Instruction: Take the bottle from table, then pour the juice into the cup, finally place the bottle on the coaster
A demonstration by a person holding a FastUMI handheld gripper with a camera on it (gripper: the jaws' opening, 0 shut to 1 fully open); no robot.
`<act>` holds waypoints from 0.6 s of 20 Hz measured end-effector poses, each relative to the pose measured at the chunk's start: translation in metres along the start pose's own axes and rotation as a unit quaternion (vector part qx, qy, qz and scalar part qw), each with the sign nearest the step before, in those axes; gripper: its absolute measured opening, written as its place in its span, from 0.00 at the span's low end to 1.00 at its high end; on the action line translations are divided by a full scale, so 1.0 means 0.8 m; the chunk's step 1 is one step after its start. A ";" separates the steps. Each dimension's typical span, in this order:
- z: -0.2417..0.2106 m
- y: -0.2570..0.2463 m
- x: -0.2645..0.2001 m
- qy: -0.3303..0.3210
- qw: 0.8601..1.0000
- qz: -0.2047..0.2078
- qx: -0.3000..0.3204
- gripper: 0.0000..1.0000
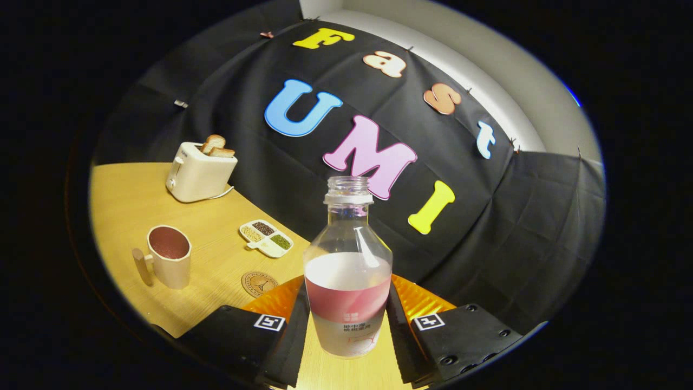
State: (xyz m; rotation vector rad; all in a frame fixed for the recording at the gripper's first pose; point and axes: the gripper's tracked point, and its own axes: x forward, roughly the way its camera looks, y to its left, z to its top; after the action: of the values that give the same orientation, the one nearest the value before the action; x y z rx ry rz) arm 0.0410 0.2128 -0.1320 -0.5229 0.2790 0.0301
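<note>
A clear uncapped bottle with a pink label and pale juice stands upright between my fingers, held above the wooden table. My gripper is shut on the bottle, both fingers pressing its lower body. A cream cup with a handle and a dark reddish inside stands on the table, ahead and to the left. A round brown coaster lies flat on the table just left of the left finger, between the cup and the bottle.
A cream toaster with bread slices stands at the far left by the black cloth wall. A small divided dish of grains lies beyond the coaster. The table's edge runs along the cloth wall.
</note>
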 end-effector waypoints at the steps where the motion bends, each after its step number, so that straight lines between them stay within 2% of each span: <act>1: 0.002 0.011 0.003 0.004 1.000 0.003 -0.029 0.71; 6: 0.009 0.057 0.008 -0.007 0.985 0.023 -0.170 0.71; 12: 0.005 0.114 0.014 -0.029 0.959 0.051 -0.279 0.70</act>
State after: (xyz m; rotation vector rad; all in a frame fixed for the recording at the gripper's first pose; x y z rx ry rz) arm 0.0435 0.2934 -0.1761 -1.0671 0.2388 0.2294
